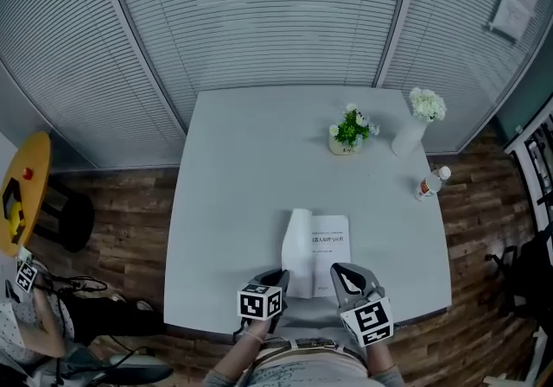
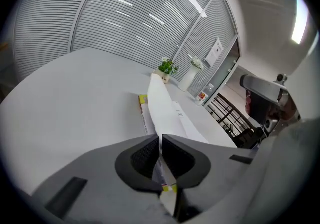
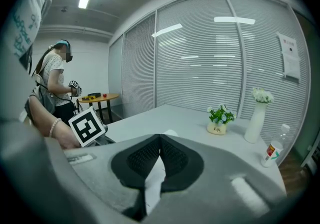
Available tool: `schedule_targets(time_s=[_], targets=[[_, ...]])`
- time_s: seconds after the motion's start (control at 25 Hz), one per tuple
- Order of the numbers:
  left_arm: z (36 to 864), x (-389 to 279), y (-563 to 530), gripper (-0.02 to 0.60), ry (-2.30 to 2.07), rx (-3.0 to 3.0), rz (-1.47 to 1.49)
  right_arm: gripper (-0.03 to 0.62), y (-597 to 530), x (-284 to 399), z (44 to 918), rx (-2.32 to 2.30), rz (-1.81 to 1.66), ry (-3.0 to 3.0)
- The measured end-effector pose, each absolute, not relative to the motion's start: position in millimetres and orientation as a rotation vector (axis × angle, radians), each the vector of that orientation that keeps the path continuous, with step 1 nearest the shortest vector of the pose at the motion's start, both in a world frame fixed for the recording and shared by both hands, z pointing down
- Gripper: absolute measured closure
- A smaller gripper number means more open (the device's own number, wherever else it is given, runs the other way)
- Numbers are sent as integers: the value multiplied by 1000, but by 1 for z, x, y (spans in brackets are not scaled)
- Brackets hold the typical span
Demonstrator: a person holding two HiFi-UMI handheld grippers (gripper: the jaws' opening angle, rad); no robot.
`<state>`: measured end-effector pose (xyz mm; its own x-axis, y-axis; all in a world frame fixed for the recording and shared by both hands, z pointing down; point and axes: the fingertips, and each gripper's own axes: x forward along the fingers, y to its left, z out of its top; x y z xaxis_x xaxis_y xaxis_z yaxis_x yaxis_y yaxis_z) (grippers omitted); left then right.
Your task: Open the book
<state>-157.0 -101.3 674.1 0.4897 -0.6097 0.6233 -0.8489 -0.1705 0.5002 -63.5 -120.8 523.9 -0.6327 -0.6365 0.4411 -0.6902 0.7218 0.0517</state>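
The book (image 1: 328, 243) lies near the front edge of the white table (image 1: 242, 187). Its white cover leaf (image 1: 298, 247) is lifted and curls up along the left side. My left gripper (image 1: 281, 275) is shut on the near end of that leaf. In the left gripper view the leaf (image 2: 162, 105) rises out of the closed jaws of the left gripper (image 2: 160, 140), and the book's yellow-edged block (image 2: 144, 102) lies flat beside it. My right gripper (image 1: 339, 271) is over the book's near right part, jaws shut. In the right gripper view, white page shows below the right gripper's (image 3: 160, 138) closed tips.
A small potted plant (image 1: 350, 130), a white vase with flowers (image 1: 415, 122) and a bottle (image 1: 432, 182) stand at the table's far right. A yellow round table (image 1: 22, 191) and another person (image 3: 52, 83) are off to the left.
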Motion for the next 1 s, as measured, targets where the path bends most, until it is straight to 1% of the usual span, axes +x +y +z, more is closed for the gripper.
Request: schedule_targets(time_s=[0.72, 1.0], targets=[[690, -208, -92, 565, -1251, 1822, 360, 592, -110, -83, 531, 1079, 197, -2450], [701, -230, -85, 565, -1261, 1816, 425, 592, -101, -93, 535, 1080, 225, -2428]])
